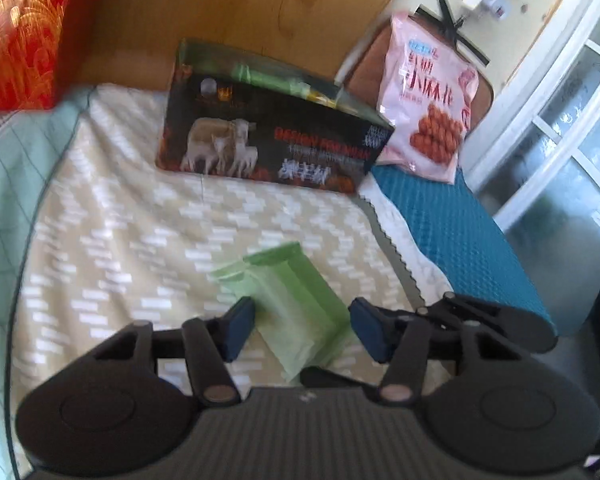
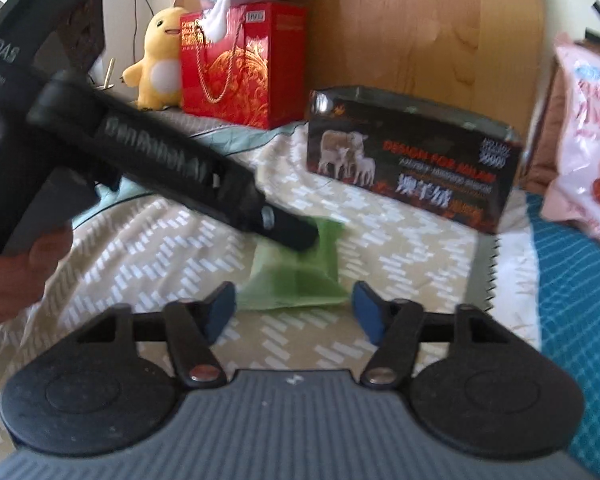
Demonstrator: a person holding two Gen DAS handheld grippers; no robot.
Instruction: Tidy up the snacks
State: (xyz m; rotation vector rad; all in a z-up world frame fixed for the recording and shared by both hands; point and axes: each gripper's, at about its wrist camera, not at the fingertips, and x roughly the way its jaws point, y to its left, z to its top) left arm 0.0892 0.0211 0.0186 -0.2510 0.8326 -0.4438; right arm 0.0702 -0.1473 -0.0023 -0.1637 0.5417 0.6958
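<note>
A green snack packet point(image 1: 296, 304) lies flat on the patterned bed cover. My left gripper point(image 1: 302, 330) is open, with its blue pads on either side of the packet's near half. In the right wrist view the same packet point(image 2: 300, 276) lies ahead of my open, empty right gripper point(image 2: 294, 314), and the left gripper's black body point(image 2: 172, 164) reaches in from the upper left onto the packet. A black box with sheep pictures point(image 1: 272, 140) stands open at the back and holds green packets point(image 1: 260, 76). A pink snack bag point(image 1: 428, 108) leans behind it on the right.
A red gift bag point(image 2: 240, 68) and a yellow plush toy point(image 2: 160, 56) stand at the back left against the wooden headboard point(image 1: 220, 12). A blue waffle blanket point(image 1: 456, 240) covers the right side. A window frame point(image 1: 560, 120) is at the far right.
</note>
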